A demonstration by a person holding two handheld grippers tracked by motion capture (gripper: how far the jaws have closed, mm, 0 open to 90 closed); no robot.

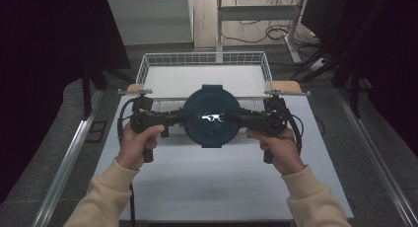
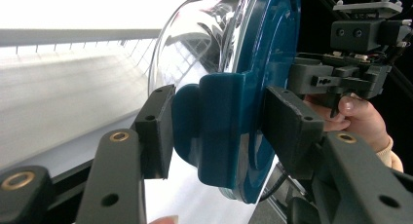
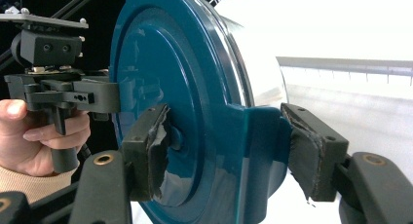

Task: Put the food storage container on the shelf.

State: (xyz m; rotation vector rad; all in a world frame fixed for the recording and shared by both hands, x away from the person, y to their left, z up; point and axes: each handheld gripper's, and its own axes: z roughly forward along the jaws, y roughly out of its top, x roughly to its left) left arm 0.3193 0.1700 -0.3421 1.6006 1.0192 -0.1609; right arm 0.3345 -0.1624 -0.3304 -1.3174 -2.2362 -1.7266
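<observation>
A round container with a dark blue lid (image 1: 211, 116) and a shiny see-through body (image 2: 195, 44) is held between my two grippers, just in front of the wire basket. The lid faces up in the high view. My left gripper (image 1: 186, 119) comes in from the left and is shut on the lid's blue side tab (image 2: 219, 131). From the right, my right gripper (image 1: 237, 119) is shut on the opposite tab (image 3: 258, 136). In the left gripper view its dark pads (image 2: 156, 131) press both faces of the tab. The right gripper view shows worn pads (image 3: 304, 153) doing the same.
A white wire basket (image 1: 204, 59) stands on the far half of the white table (image 1: 212, 187), with wooden blocks (image 1: 287, 86) at its front corners. A metal rail (image 1: 69, 158) runs along the left side. Dark curtains and cables lie beyond.
</observation>
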